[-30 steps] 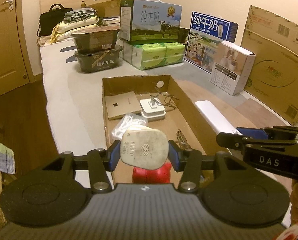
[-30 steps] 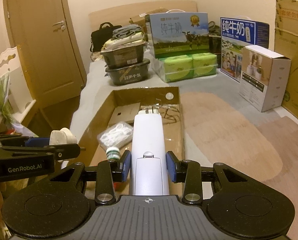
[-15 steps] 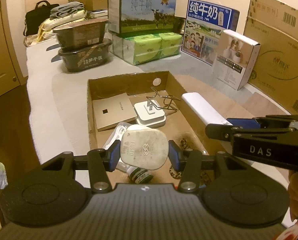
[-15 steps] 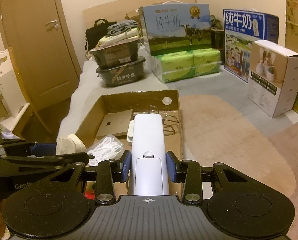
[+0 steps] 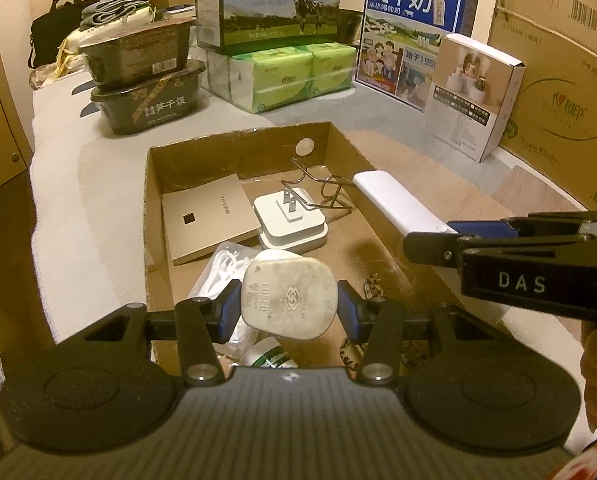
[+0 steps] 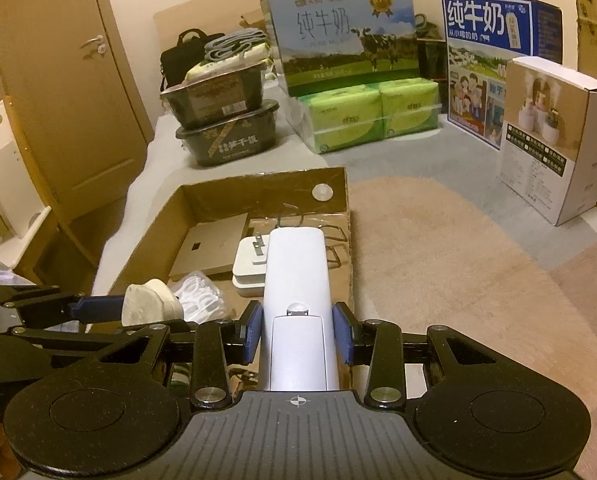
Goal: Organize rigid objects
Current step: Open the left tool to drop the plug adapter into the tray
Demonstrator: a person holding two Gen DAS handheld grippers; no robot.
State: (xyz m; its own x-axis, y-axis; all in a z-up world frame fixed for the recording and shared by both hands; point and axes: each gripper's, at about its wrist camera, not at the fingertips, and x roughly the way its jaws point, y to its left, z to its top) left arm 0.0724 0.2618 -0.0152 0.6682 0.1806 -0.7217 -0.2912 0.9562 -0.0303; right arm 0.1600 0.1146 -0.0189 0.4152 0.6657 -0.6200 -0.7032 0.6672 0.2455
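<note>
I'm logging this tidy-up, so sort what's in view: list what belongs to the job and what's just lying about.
In the job:
left hand-held gripper shut on the fused plug
right hand-held gripper shut on the white remote
cardboard tray

Lying about:
milk cartons
tissue packs
black food tubs
black bag

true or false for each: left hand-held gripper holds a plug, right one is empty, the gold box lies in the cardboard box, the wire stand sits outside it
1. The left hand-held gripper holds a plug. True.
2. The right hand-held gripper is empty. False: it is shut on a white remote.
3. The gold box lies in the cardboard box. True.
4. The wire stand sits outside it. False: it is inside, at the far end.
</note>
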